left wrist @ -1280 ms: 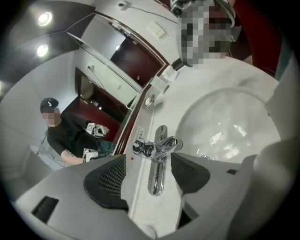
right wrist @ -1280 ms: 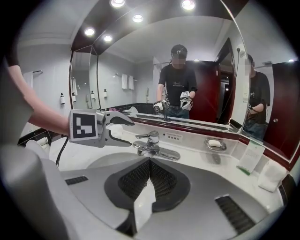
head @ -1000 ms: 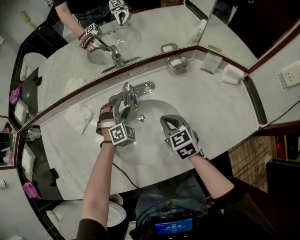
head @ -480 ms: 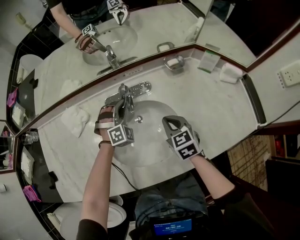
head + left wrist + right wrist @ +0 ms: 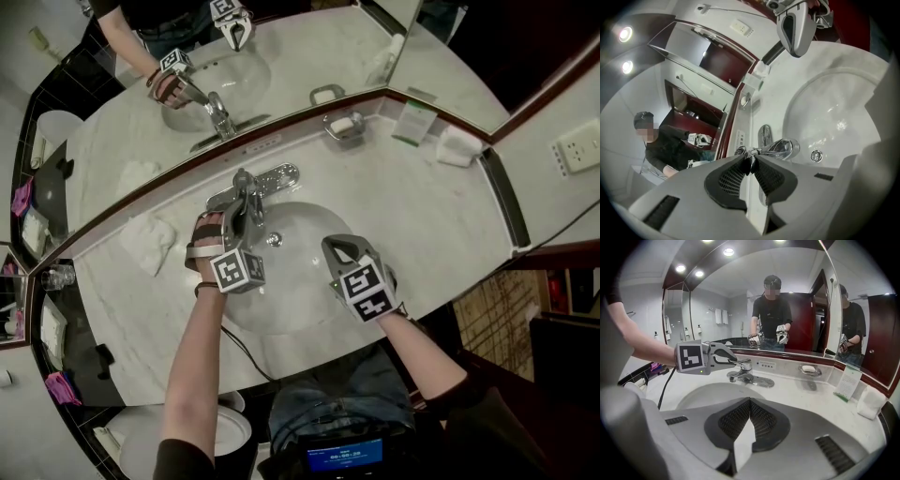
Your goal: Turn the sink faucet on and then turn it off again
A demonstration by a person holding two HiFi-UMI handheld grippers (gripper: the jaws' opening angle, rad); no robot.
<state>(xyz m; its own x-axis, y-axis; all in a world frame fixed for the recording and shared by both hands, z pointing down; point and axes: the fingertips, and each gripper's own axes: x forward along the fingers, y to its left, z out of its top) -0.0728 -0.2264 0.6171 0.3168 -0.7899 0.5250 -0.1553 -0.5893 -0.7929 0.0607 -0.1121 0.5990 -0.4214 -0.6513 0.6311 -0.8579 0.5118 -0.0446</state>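
Silvery faucet point(image 5: 279, 175), white sink point(image 5: 302, 225) and counter point(image 5: 422, 216) — seemingly grey-veined — black-and-white squares on the grey left gripper point(image 5: 246, 210).

Left hand-held gripper point(image 5: 750, 158) just clamped handle point(image 5: 742, 363); right hand-held gripper point(image 5: 750, 401) shut.

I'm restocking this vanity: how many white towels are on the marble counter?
2. A crumpled towel lies left of the faucet; a folded towel sits at the right end near the mirror. Reflections are not counted; more may be out of view.
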